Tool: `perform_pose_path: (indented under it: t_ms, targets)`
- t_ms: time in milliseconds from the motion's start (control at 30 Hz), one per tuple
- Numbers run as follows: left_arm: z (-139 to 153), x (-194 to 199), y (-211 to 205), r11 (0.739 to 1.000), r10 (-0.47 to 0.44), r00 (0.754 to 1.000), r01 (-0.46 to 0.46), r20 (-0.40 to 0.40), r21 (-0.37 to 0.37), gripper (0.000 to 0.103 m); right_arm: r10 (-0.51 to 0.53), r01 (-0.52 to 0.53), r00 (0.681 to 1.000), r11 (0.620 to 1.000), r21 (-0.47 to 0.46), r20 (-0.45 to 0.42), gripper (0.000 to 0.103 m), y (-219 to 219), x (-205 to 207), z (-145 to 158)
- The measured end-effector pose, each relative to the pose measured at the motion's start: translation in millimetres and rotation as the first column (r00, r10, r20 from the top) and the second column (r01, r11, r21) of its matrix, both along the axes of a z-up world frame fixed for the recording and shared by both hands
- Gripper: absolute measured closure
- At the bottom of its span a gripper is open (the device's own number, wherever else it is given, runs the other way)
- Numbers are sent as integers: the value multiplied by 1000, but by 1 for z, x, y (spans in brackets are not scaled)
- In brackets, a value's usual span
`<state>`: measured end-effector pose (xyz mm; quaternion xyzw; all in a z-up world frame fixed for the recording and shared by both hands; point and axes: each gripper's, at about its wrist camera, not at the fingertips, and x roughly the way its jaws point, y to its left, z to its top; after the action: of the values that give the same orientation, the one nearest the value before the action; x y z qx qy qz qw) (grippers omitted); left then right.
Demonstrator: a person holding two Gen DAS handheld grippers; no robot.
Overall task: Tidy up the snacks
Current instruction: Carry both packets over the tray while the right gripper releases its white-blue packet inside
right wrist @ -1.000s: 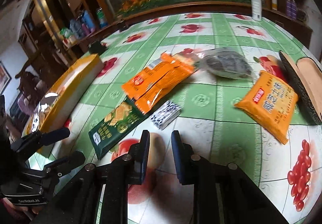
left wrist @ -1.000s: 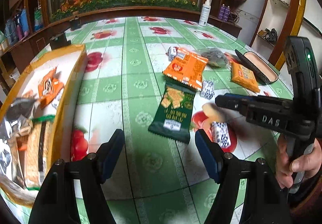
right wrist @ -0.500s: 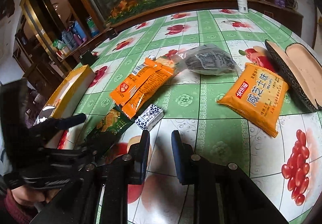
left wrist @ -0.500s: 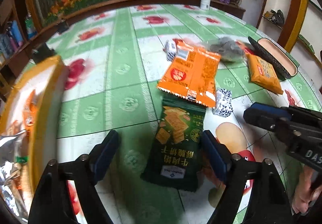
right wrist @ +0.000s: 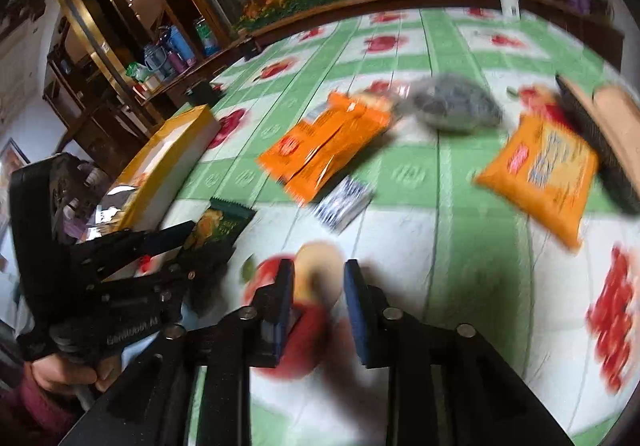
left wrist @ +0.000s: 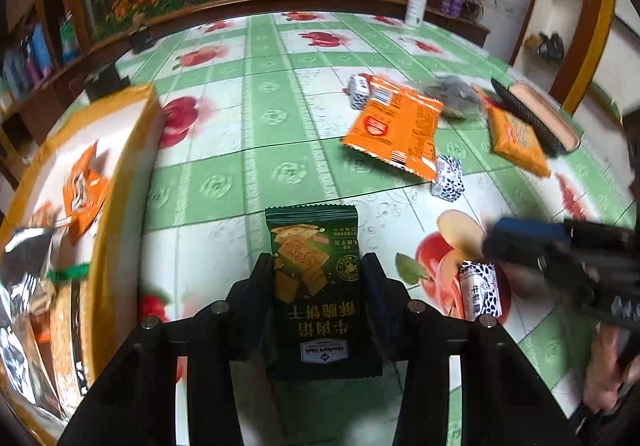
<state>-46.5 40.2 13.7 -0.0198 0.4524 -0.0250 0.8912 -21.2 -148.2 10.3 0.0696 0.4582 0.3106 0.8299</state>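
The left gripper [left wrist: 318, 278] is clamped on the green cracker packet [left wrist: 316, 270], beside the yellow box [left wrist: 120, 149]. The right gripper [right wrist: 318, 286] hovers over the tablecloth [right wrist: 440, 246], fingers apart with nothing between them.

1. The left gripper [left wrist: 318, 278] has its 2 fingers closed against the sides of a green cracker packet [left wrist: 316, 266], gripping it.
2. The right gripper [right wrist: 318, 286] has its jaws slightly parted, with nothing between them.
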Motion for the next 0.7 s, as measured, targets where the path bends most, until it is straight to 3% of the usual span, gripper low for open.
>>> perform_pose_path:
  t_ms: [367, 500, 567, 700]
  targets:
    - [-1, -2, 12, 999, 17, 1000, -16, 3, -42, 60, 13, -10, 1000, 987, -160, 18, 65, 29, -24, 1]
    - [-1, -3, 13, 999, 15, 1000, -16, -3, -34, 60, 19, -4, 998, 973, -229, 61, 66, 41, -28, -1]
    - [0, -4, 12, 999, 11, 1000, -11, -3, -34, 60, 29, -9, 997, 968, -249, 75, 78, 44, -30, 0]
    - [7, -10, 14, 999, 3, 999, -2, 38, -46, 60, 8, 9, 997, 976, -218, 76, 83, 37, -29, 3]
